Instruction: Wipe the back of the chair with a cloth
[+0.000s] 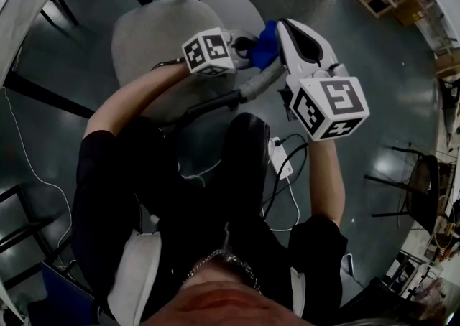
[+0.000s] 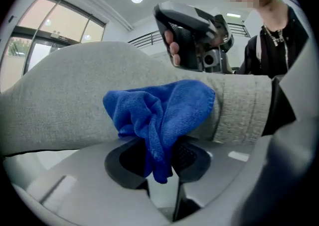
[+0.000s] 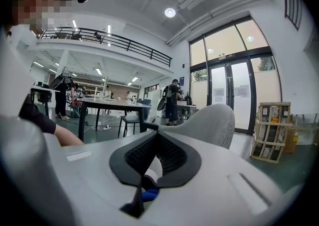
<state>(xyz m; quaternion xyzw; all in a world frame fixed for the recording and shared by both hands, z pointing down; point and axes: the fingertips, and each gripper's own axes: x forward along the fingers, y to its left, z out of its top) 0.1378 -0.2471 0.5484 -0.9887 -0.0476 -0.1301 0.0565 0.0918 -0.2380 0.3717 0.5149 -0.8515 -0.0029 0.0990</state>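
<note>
Left gripper (image 2: 159, 163) clamps one blue cloth (image 2: 159, 108) against the grey chair (image 2: 65, 95) back (blocking its view); right gripper (image 3: 149, 163), jaws together and empty, hovers beside. Second chair (image 3: 209, 120) and one power strip (image 1: 280, 159) nearby.

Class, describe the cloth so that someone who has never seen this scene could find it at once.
Find the grey upholstered chair in front of the person. Pressed against its back, the left tongs pinch a crumpled blue cloth. Its bright blue sets it apart from the pale grey fabric all around it.
</note>
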